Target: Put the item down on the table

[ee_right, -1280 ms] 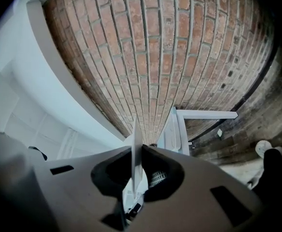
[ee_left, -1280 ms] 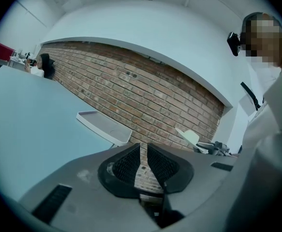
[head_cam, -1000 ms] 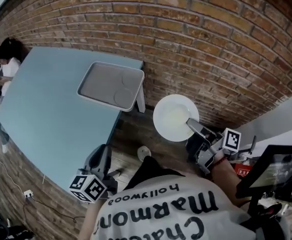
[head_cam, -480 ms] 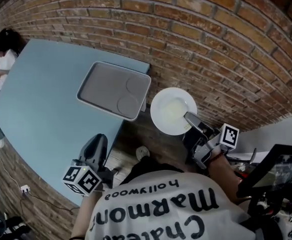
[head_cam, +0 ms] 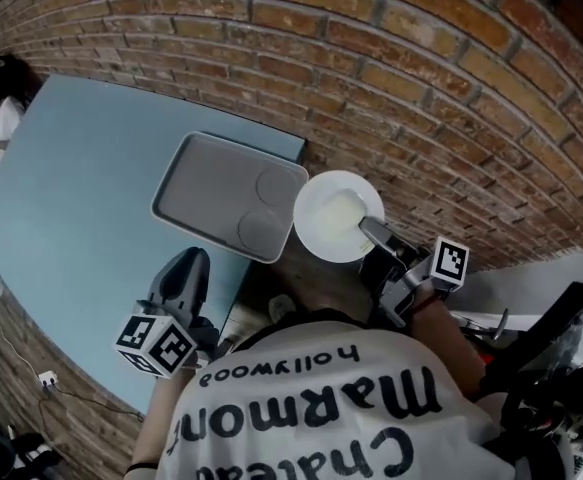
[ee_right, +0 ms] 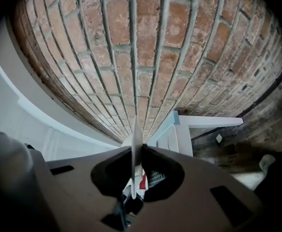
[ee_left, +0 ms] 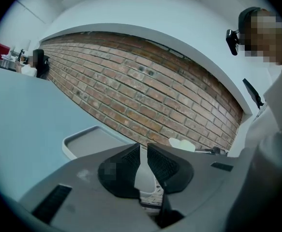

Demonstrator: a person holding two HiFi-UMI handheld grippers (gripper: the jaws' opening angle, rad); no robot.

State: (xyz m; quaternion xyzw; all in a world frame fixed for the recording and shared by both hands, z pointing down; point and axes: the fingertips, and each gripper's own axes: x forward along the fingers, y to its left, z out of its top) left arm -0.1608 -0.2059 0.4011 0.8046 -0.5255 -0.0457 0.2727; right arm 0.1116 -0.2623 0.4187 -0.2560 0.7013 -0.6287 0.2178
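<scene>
Since a second ago, the round white plate (head_cam: 333, 213) has shifted left toward the table. Its rim now overlaps the tray's right edge in the head view. The plate is face-up in the air, not set down. The right gripper (head_cam: 369, 228) pinches the plate's near rim, which shows edge-on between the pads (ee_right: 133, 151). The right forearm reaches forward, with the gripper about level. The grey rectangular tray (head_cam: 196, 183) sits on the pale blue table (head_cam: 71, 198) by the brick wall (head_cam: 421, 68). The left gripper (head_cam: 191, 260) is low at the table's near edge, pointing toward the tray. Its jaws stand a narrow gap apart with nothing between them.
</scene>
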